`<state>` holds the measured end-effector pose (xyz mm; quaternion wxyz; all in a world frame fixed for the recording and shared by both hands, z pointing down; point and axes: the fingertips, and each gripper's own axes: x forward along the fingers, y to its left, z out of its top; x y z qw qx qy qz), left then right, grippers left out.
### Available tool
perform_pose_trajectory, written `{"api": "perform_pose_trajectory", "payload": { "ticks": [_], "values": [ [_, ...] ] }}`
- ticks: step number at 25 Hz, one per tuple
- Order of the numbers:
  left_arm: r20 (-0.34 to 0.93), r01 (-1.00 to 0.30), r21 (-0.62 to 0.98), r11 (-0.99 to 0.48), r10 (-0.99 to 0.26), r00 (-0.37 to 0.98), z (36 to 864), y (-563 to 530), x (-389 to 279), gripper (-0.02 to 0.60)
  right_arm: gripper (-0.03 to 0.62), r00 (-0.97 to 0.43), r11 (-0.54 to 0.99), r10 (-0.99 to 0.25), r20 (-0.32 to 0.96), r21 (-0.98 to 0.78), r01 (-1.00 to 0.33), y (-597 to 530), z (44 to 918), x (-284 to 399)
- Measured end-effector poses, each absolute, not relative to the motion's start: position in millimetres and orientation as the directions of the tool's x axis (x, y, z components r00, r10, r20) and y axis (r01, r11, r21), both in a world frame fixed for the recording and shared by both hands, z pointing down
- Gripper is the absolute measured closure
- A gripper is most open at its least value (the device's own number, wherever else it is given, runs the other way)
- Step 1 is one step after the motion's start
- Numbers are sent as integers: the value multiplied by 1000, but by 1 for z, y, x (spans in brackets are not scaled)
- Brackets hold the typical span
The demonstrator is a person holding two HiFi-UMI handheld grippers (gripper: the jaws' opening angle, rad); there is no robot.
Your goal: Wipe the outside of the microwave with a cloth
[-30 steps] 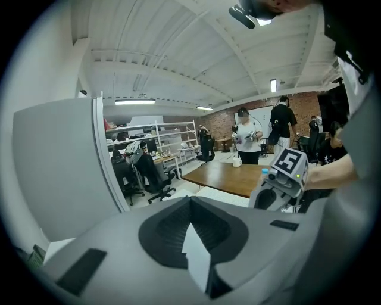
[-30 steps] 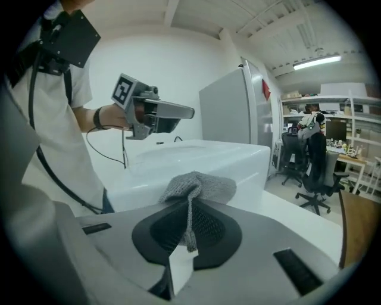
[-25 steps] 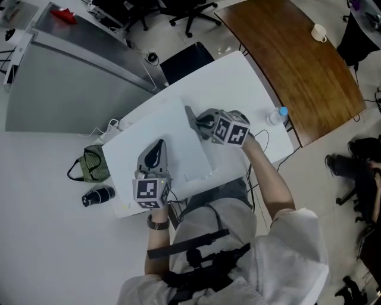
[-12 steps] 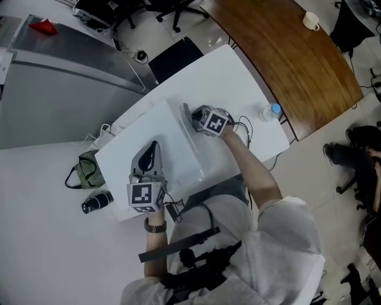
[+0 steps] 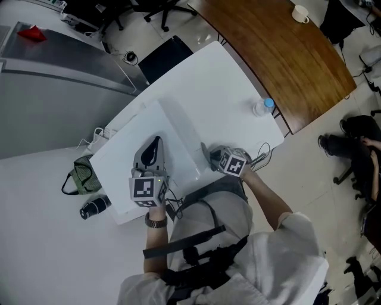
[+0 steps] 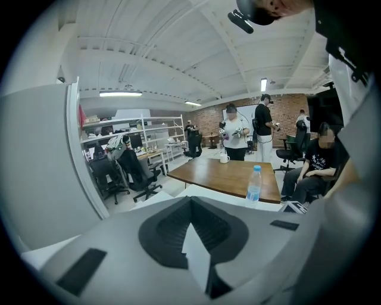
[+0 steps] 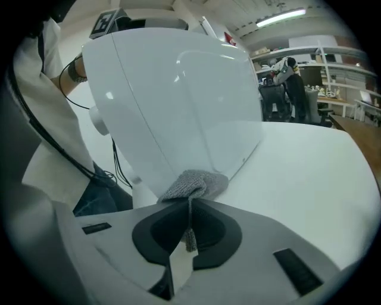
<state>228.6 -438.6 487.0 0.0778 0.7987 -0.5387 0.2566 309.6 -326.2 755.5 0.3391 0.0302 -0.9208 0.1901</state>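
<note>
The white microwave (image 5: 169, 140) stands on a white table (image 5: 229, 83); the right gripper view fills with its side (image 7: 178, 89). My right gripper (image 5: 205, 148) is shut on a grey cloth (image 7: 193, 181), which is pressed against the microwave's lower side near the table top. Its tips (image 7: 190, 202) point at that wall. My left gripper (image 5: 156, 142) lies on top of the microwave with its jaws together and nothing between them. In its own view the left gripper (image 6: 190, 201) looks out over the room.
A water bottle (image 5: 262, 107) stands at the table's far right edge, next to a brown wooden table (image 5: 280, 47) with a cup (image 5: 299, 12). A green bag (image 5: 80, 177) and a black cylinder (image 5: 95, 207) lie on the floor at left. Cables (image 5: 259, 156) trail by my right hand.
My right gripper has slid with the cloth from the microwave's far upper part down its right side toward me. The left gripper has stayed on top.
</note>
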Motion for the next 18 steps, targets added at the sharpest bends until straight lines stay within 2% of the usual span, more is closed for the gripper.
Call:
{"api": "perform_pose_trajectory", "payload": {
  "ticks": [2, 5, 10, 14, 18],
  "values": [
    [495, -900, -146, -411, -818, 293, 486, -436, 230, 554, 579, -769, 930, 72, 635, -322, -178, -345, 754, 301],
    [500, -907, -141, -397, -819, 281, 482, -424, 226, 554, 577, -790, 948, -19, 613, -240, -209, -402, 726, 275],
    [475, -917, -163, -365, -843, 252, 470, -410, 211, 554, 579, -873, 958, -194, 448, -106, -267, -483, 610, 234],
    [479, -926, -137, -351, -842, 249, 468, -396, 206, 554, 578, -917, 970, -146, 372, -130, -207, -457, 562, 239],
    [463, -925, -118, -361, -844, 270, 467, -384, 206, 554, 579, -917, 955, -140, 373, -194, -224, -391, 575, 265]
  ]
}}
